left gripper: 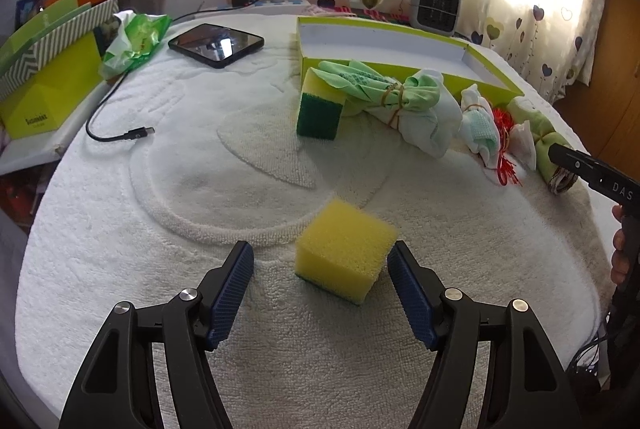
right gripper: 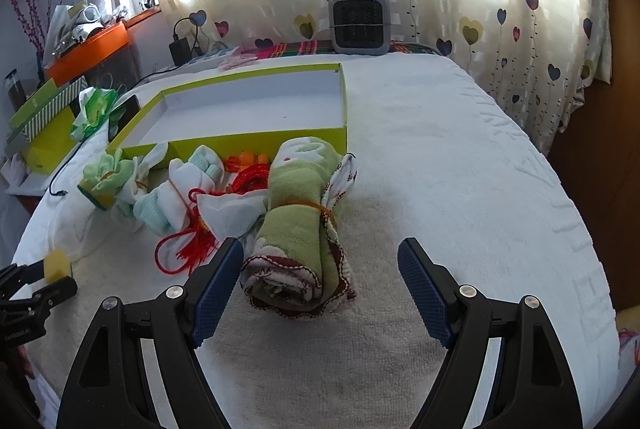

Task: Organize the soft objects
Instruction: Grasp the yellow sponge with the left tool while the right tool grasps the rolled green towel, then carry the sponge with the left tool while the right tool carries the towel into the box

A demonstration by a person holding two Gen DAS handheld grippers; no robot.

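The left tool point(left gripper: 320, 265) is being held wide open over the white towel point(left gripper: 200, 189), with the yellow sponge point(left gripper: 344, 249) being bracketed between its pads, nearer the right one and well in front of the lime-green box point(left gripper: 400, 41). The right tool point(right gripper: 320, 261) is likewise being kept wide open, its left pad just beside the rolled green towel point(right gripper: 300, 221), which is lying against the front of that box beside the sock bundles point(right gripper: 176, 197) and red cord point(right gripper: 188, 249)
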